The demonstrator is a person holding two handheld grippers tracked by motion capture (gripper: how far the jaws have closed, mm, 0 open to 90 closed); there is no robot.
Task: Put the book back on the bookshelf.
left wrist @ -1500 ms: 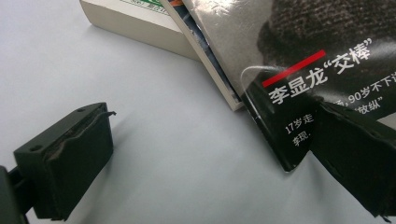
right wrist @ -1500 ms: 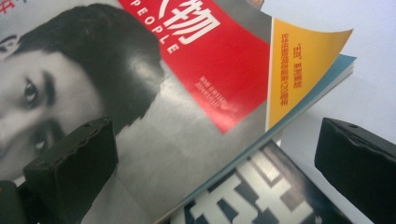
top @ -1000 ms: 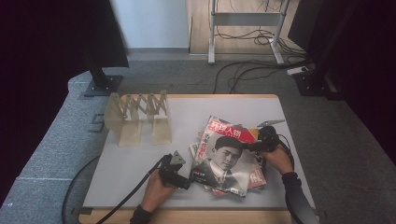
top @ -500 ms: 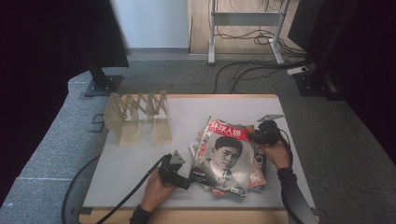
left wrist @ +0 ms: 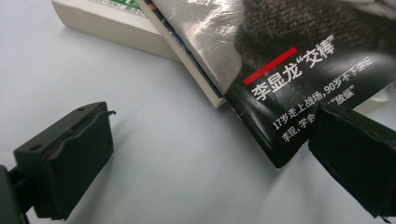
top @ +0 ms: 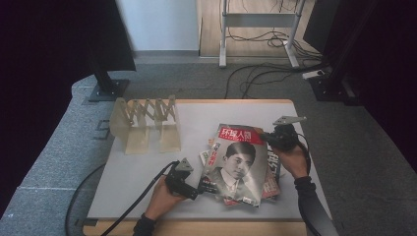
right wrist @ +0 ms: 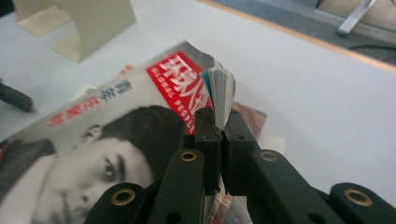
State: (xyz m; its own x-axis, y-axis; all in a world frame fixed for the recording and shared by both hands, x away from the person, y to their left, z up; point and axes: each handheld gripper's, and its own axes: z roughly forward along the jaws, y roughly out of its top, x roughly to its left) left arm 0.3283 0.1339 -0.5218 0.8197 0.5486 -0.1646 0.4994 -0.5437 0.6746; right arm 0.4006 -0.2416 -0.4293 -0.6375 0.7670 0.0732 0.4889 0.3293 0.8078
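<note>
Since the earlier frame, the right gripper [right wrist: 218,135] has just clamped onto the magazine [top: 236,164] edge, tilting it above the book pile [top: 272,183]. Left gripper [left wrist: 205,154] gapes beside the magazine's near corner.

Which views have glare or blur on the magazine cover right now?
Left gripper view: glare washes out the top of the magazine; the left gripper's near jaws are slightly soft. Right gripper view: the cover blurs close to the camera, sharper at the edge pinched by the right gripper. High view: even light, dark room edges.
</note>
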